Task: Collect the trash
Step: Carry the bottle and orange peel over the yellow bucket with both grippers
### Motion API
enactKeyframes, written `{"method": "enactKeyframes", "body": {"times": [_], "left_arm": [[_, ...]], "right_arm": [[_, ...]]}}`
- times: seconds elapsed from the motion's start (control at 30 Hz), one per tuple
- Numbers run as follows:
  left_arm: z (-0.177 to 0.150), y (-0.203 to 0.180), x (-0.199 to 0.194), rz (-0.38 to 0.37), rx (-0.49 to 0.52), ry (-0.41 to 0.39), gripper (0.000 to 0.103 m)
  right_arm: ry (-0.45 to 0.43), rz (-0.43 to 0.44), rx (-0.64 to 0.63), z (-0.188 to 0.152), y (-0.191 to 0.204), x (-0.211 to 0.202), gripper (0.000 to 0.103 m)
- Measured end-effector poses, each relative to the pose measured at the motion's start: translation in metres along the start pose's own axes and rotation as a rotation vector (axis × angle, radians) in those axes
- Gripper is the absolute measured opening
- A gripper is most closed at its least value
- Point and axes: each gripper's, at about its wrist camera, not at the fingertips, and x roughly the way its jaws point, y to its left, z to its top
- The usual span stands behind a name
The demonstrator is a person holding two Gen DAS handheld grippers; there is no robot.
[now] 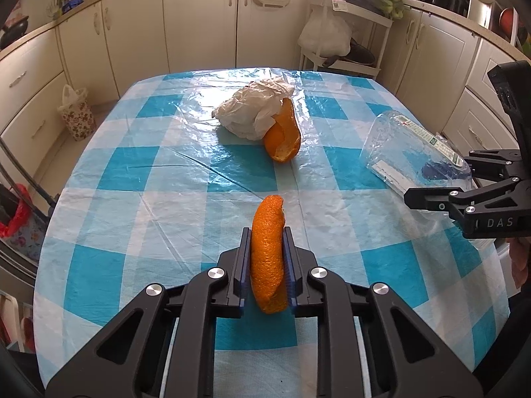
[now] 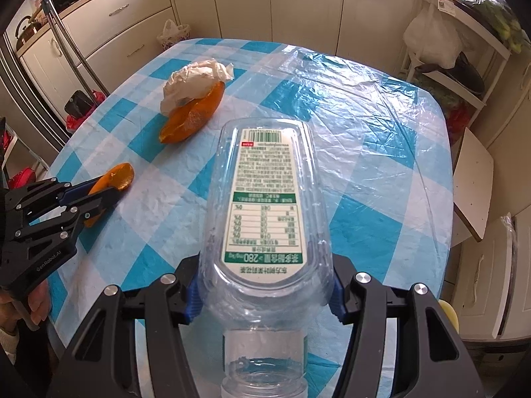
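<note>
My left gripper [image 1: 267,232] is shut on a curved strip of orange peel [image 1: 267,258], which stands on edge between the blue pads just over the checked tablecloth [image 1: 166,172]. In the right wrist view, my right gripper [image 2: 265,298] is shut on a clear, empty plastic bottle [image 2: 265,192], its label facing up and its open neck pointing toward the camera. A second, larger orange peel [image 1: 285,139] lies mid-table against a crumpled white plastic bag [image 1: 252,109]. The right wrist view also shows the left gripper [image 2: 109,192] at the table's left with its peel [image 2: 121,174].
The blue-and-white tablecloth is covered by a clear plastic sheet. Cream cabinets [image 1: 199,16] ring the table. A white rack with bags [image 1: 341,33] stands behind it. A floral bag [image 1: 76,112] sits on the floor at left, and a white board [image 2: 471,182] leans at right.
</note>
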Motion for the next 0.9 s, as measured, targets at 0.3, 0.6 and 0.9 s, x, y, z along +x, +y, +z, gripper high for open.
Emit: {"method": "enactKeyframes", "body": {"times": [0.3, 0.6, 0.9], "left_arm": [[0.0, -0.002, -0.005, -0.024, -0.007, -0.017, 0.017], [0.007, -0.012, -0.022, -0.085, -0.016, -0.063, 0.017], [0.014, -0.028, -0.035, -0.135, -0.013, -0.085, 0.017]], "right_arm": [[-0.045, 0.014, 0.014, 0.0, -0.003, -0.012, 0.057], [-0.102, 0.022, 0.059, -0.005, -0.018, -0.031, 0.057], [-0.145, 0.01, 0.113, -0.015, -0.038, -0.048, 0.057]]}}
